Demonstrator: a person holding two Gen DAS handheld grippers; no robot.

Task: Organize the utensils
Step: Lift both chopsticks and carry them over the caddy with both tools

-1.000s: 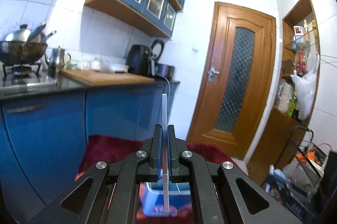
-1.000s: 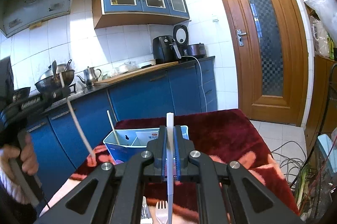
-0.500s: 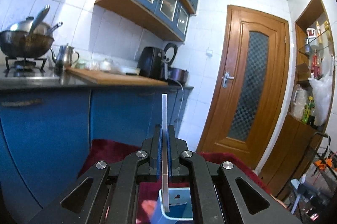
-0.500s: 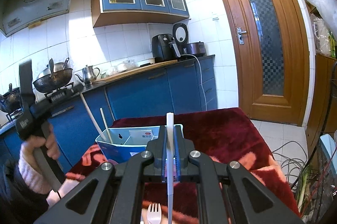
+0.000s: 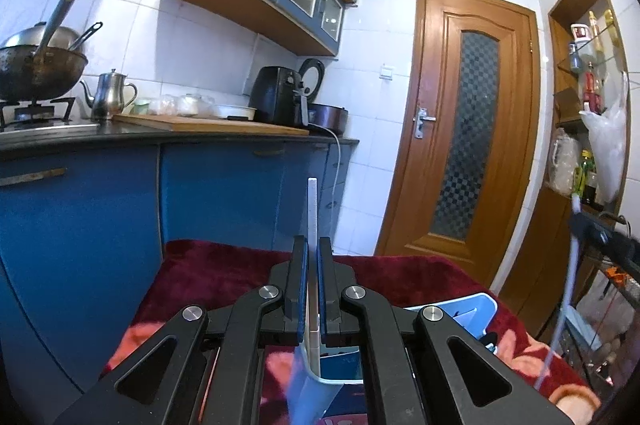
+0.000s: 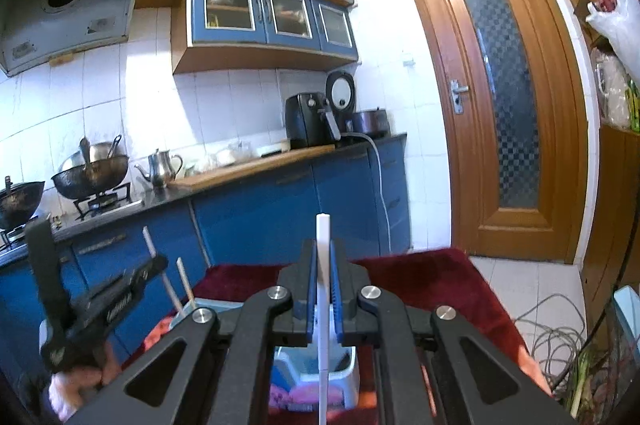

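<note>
The left gripper (image 5: 312, 249) had its blue-padded jaws clamped on a thin white plastic utensil handle (image 5: 312, 209), which stood upright between the pads. Its lower end sat at the near rim of a pale blue plastic organizer box (image 5: 478, 313), but whether it touched the rim could not be told. The box rested on a dark red floral cloth (image 5: 216, 273) covering the table.

The right gripper (image 6: 323, 257) was likewise closed on a slim white plastic utensil stick (image 6: 323, 237), upright, hanging down over the same pale blue box (image 6: 352, 365). In the right wrist view, a tan stick (image 6: 185, 283) leaned in the box's left end, with the left utensil's white stick just beside it. A hand (image 6: 86, 375) held the left tool at lower left.

Behind stood blue kitchen cabinets (image 6: 280, 201), a dark wok (image 5: 38, 65) on the stove, and a brown wooden door (image 5: 468, 145).
</note>
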